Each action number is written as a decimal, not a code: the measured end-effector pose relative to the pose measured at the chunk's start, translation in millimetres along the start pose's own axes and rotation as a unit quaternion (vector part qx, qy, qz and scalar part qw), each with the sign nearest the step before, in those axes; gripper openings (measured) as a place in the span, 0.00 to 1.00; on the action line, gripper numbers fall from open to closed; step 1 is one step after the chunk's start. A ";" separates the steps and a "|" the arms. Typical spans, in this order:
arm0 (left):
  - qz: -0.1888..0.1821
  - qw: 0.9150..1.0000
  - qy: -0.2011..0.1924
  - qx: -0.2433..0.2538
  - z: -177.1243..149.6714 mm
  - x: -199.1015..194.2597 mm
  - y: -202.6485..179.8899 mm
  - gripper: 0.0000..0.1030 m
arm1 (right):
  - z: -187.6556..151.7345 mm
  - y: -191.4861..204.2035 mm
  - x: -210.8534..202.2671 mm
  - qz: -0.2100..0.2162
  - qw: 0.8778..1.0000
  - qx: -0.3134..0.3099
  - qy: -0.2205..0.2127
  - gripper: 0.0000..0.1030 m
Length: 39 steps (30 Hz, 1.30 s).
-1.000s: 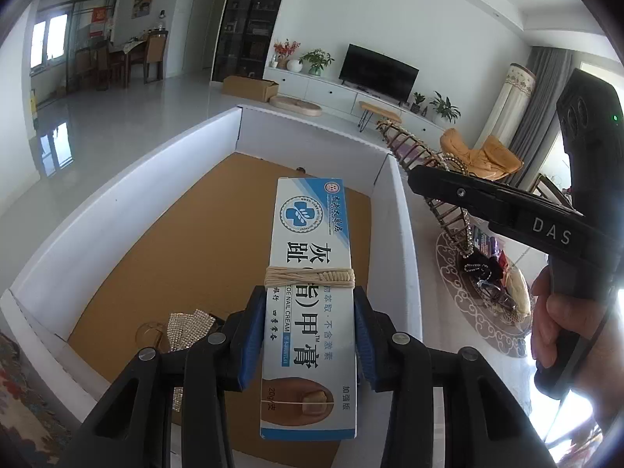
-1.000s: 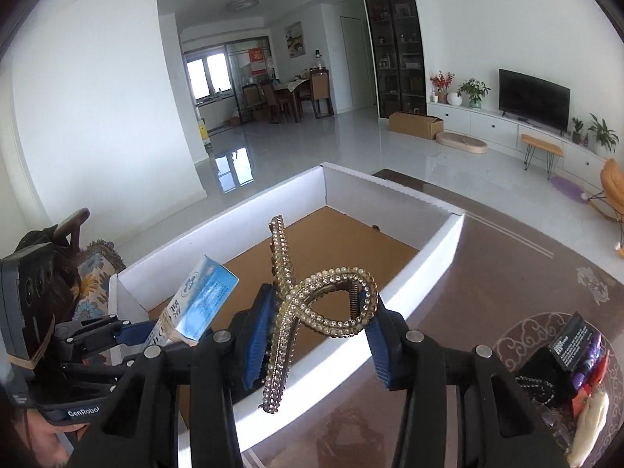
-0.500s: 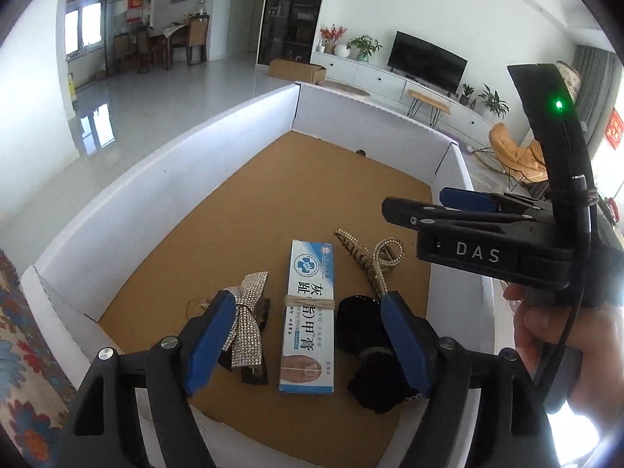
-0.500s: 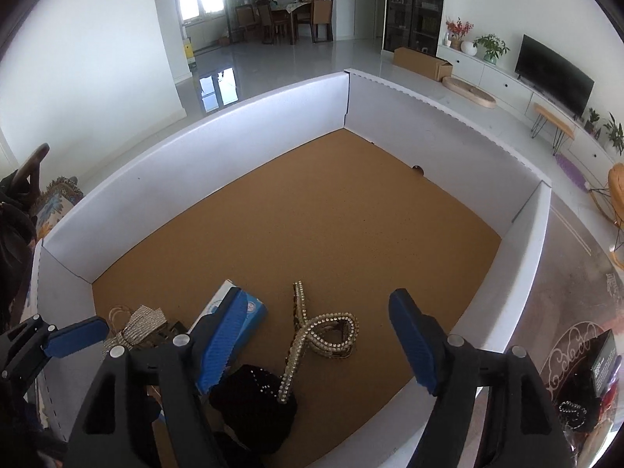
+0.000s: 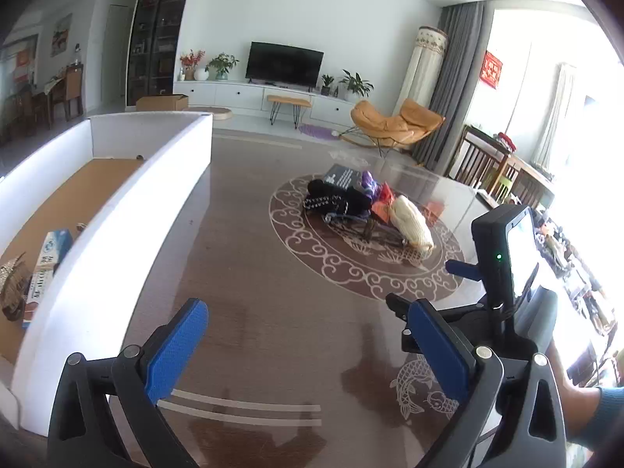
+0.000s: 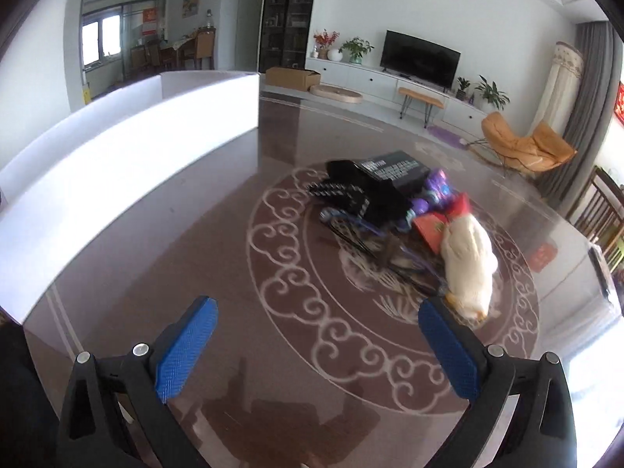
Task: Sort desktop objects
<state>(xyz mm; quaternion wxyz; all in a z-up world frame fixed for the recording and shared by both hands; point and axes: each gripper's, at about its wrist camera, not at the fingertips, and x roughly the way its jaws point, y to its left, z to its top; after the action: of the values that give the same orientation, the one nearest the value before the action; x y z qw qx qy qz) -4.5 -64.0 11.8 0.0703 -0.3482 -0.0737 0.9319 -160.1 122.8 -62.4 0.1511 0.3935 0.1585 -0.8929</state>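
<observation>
Both grippers, left gripper [image 5: 308, 345] and right gripper [image 6: 318, 345], have just spread their blue ribbed fingers [image 6: 183, 351] wide, nothing between, over the glossy scroll-patterned counter [image 6: 296, 296].

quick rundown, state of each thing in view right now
left gripper: open, empty
right gripper: open, empty
white box: open-topped, on the table
nail cream carton: lying flat inside the box
pile of objects: heaped on the table, outside the box
white plush: at the pile's near edge
</observation>
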 end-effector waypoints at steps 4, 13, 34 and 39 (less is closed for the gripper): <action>0.044 0.997 0.041 0.046 -12.0 38.0 -23.5 1.00 | -40.0 -49.3 2.9 -0.008 0.998 0.052 0.031 1.00; 0.085 0.994 0.062 0.022 -13.5 77.6 9.3 1.00 | -38.3 -53.4 7.2 0.013 0.993 0.106 0.048 1.00; 0.110 0.987 0.112 0.020 -12.0 96.1 10.0 1.00 | -39.5 -53.3 7.8 0.014 0.993 0.106 0.048 1.00; 0.111 0.987 0.112 0.021 -12.6 96.5 9.8 1.00 | -39.6 -53.3 7.9 0.014 0.993 0.106 0.048 1.00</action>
<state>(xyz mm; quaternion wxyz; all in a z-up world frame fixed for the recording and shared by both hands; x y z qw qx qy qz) -69.1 -54.9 -61.1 -0.0187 -0.4550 -0.0067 0.8902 -160.3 185.8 -85.0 0.1131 0.4518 0.0651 -0.8825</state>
